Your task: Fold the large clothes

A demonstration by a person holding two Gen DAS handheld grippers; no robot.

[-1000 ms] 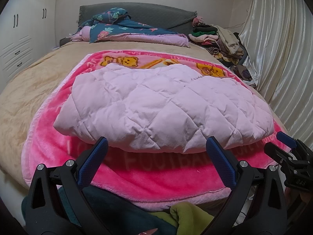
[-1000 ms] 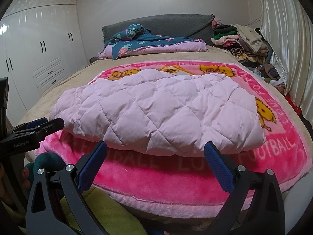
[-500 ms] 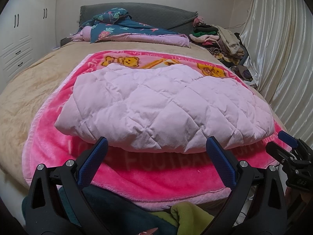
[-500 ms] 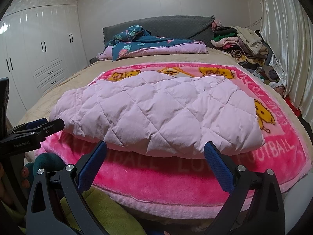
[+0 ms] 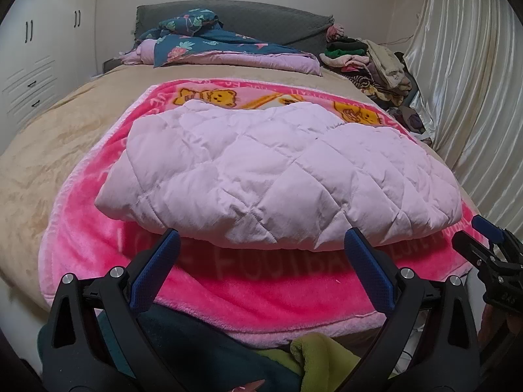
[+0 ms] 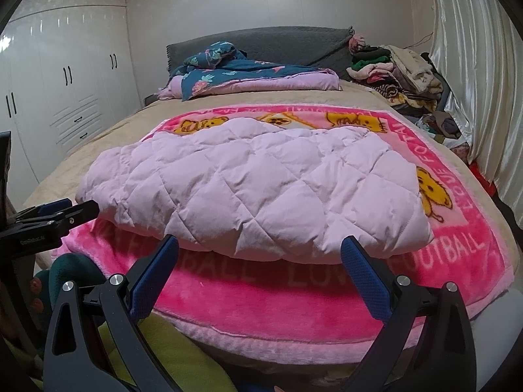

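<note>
Left jaws: your left gripper [image 5: 261, 245] is wide open and holds nothing. Its blue pads [image 5: 155, 269] sit low, just in front of the near edge of the coat.
Right jaws: your right gripper [image 6: 260, 251] is wide open too, with nothing in it. It hangs beside the left one, aimed at the same near edge.
Just past the jaws: the pink quilted coat [image 5: 278, 173] lies already folded into a fat, puffy bundle. Its near edge bulges a little over the space between your jaws.
Under the coat: a bright pink blanket [image 5: 261, 290] with yellow bears and big letters lies flat on the bed [image 5: 59, 137].
Farther off: a blue flowery quilt [image 5: 209, 39] lies at the head of the bed, and a pile of clothes [image 5: 369, 62] sits far off to the right, by the curtain [image 5: 474, 81].
What could go wrong: the coat is thick and slippery, I think. If you pinch only the top layer, the bundle could fall open.
Another worry: your jaws sit low, close to the blanket. You could grab the blanket with the coat and drag both.
One more: if one side lifts first, the fold could go crooked.
</note>
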